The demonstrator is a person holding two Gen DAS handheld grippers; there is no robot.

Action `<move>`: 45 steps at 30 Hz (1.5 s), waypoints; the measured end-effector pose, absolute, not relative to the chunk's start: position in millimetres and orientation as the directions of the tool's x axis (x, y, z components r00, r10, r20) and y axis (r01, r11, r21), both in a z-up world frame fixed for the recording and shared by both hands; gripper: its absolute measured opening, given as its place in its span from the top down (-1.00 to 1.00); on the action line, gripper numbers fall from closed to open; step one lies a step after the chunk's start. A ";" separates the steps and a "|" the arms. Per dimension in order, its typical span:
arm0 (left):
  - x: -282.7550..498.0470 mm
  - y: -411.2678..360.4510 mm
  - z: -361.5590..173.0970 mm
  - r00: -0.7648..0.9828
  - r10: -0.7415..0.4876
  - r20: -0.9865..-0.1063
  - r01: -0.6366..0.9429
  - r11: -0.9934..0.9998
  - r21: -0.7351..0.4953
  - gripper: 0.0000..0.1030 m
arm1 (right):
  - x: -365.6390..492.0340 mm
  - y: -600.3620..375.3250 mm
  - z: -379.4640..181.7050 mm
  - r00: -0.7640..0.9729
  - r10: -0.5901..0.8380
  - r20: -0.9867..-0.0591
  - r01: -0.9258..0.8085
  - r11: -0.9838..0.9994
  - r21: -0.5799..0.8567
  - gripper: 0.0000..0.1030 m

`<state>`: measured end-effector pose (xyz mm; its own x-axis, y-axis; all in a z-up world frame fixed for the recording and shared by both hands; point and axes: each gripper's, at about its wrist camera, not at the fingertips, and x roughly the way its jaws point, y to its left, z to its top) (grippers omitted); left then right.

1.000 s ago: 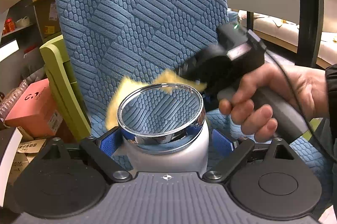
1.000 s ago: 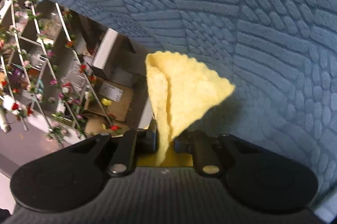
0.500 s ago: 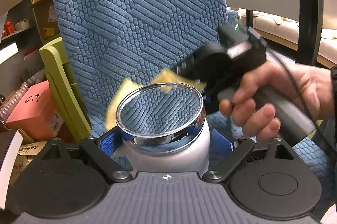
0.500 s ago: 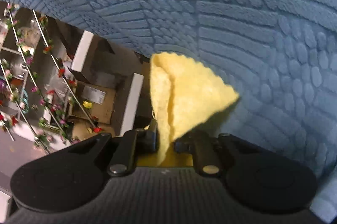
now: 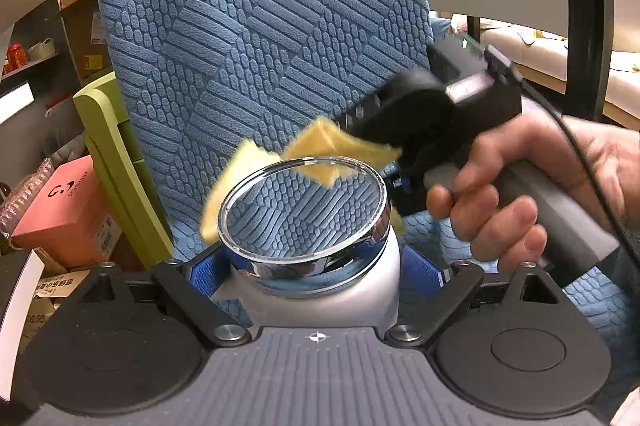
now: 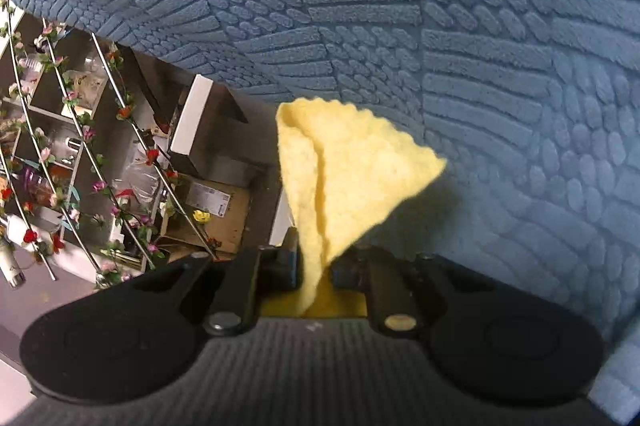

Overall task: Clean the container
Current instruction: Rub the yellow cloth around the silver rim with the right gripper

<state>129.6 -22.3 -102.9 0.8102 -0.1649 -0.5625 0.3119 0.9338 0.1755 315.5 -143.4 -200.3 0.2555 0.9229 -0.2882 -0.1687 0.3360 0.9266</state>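
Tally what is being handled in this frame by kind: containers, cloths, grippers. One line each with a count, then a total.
Containers: 1, the white container with a chrome rim, between the left gripper fingers.
Cloths: 1, the yellow cloth clamped in the right gripper.
Grippers: 2, left and right.
Total: 4

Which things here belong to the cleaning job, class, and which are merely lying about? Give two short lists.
Belonging to the job:
- container, gripped in the left tool
- yellow cloth, pinched in the right tool

Just lying about:
- blue chair
- pink box
- flower garland
- green furniture
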 end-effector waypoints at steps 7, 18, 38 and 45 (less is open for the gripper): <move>129.0 -22.8 -103.2 0.811 -0.166 -0.562 0.316 0.932 0.180 -0.81 | 312.3 -149.2 -204.7 0.270 0.907 -0.322 -0.132 0.367 0.921 0.68; 130.5 -24.4 -103.9 0.810 -0.166 -0.562 0.316 0.932 0.181 -0.81 | 303.1 -161.6 -197.9 0.301 0.901 -0.311 -0.127 0.361 0.924 0.68; 131.9 -27.7 -104.7 0.812 -0.156 -0.563 0.310 0.932 0.188 -0.79 | 278.0 -185.6 -196.0 0.378 0.859 -0.344 -0.069 0.397 0.915 0.67; 132.0 -30.0 -104.8 0.814 -0.139 -0.564 0.293 0.936 0.193 -0.79 | 274.1 -186.6 -191.3 0.410 0.856 -0.315 -0.092 0.382 0.919 0.67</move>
<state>132.0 -30.0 -104.8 0.8141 -0.1390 -0.5638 0.2933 0.9364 0.1926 274.1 -186.6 -191.3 0.4097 0.8561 -0.3150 -0.0925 0.3825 0.9193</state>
